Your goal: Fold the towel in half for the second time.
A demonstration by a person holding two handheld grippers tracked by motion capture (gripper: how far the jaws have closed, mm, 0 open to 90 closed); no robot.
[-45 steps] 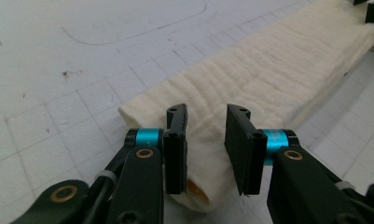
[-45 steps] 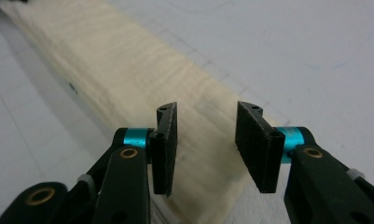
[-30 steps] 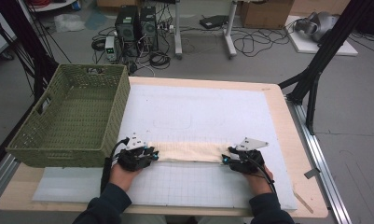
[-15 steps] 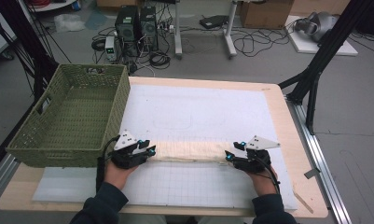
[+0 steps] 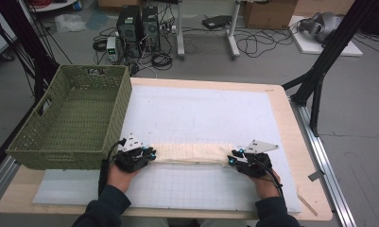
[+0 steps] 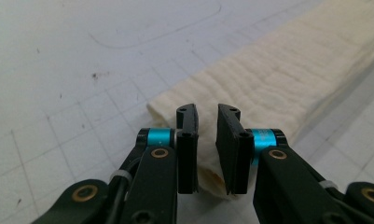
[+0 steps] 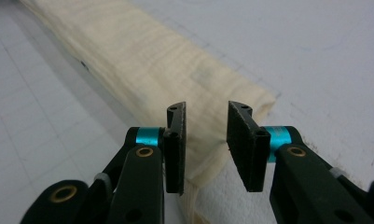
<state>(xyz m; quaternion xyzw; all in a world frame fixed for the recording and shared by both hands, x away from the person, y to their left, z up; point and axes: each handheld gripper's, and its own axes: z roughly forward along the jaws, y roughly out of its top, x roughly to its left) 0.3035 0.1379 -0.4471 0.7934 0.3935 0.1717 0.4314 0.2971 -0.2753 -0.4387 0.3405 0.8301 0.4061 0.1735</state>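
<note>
You're holding your left gripper (image 6: pixel 207 140) with its jaws parted only a narrow bit, nothing pinched between them, and the near end of the folded cream cloth (image 6: pixel 273 84) is lying right under the tips. Your right gripper (image 7: pixel 205 142) is sitting a little wider apart, also gripping nothing, hovering over the opposite end of the same cloth (image 7: pixel 142 60).

Here's the bit that matters: the cloth's long axis is running straight from one gripper to the other, so each hand is parked at its own end and neither is nearer overall. From the left gripper the strip is stretching away forward and to the right of the jaws; from the right one it's going forward and to the left.

I can't quite tell whether the tips are touching the fabric or just floating above it.

Further out, the green wicker basket (image 5: pixel 69 118) is sitting beyond your left gripper on the white grid mat (image 5: pixel 201 189).
</note>
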